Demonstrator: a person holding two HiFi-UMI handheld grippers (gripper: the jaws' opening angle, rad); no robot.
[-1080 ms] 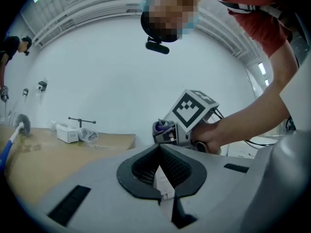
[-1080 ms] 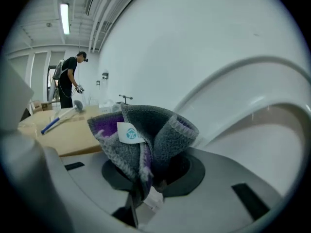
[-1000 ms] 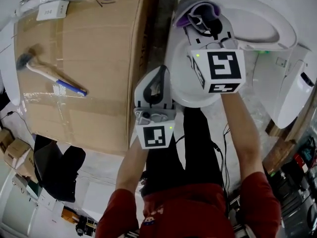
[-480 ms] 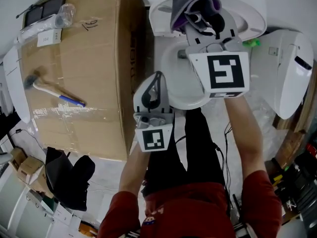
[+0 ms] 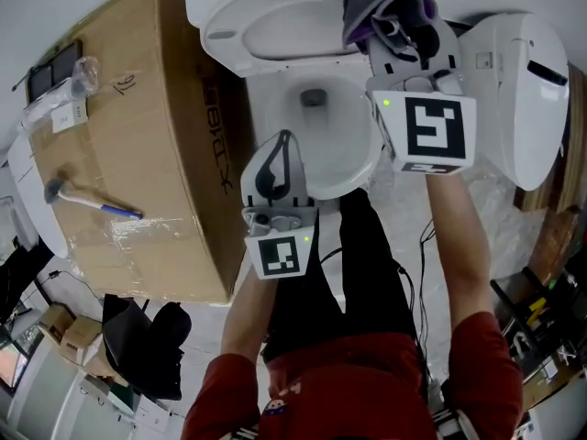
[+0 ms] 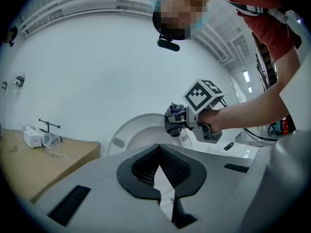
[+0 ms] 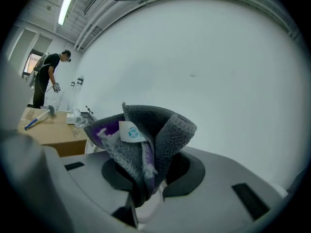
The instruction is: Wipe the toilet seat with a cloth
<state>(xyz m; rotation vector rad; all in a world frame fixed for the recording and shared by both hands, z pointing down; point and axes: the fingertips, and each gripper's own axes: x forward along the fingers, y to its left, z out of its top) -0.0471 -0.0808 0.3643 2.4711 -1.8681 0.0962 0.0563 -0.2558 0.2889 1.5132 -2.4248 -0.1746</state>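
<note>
Pinching the cloth (image 7: 141, 140), right gripper (image 5: 401, 27) seemingly meets the toilet seat (image 5: 229, 37); left gripper (image 5: 282, 145) closed, empty.

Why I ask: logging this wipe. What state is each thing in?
toilet seat: raised.
right gripper: shut on the cloth.
cloth: bunched between the jaws.
left gripper: shut, empty.
cardboard box: closed, taped.
hammer: lying on the cardboard box.

A hammer (image 5: 92, 202) and a wrapped bundle (image 5: 60, 96) are laid on the box (image 5: 147, 131). The box and the toilet (image 5: 268, 113) are set on the floor (image 5: 197, 328).
</note>
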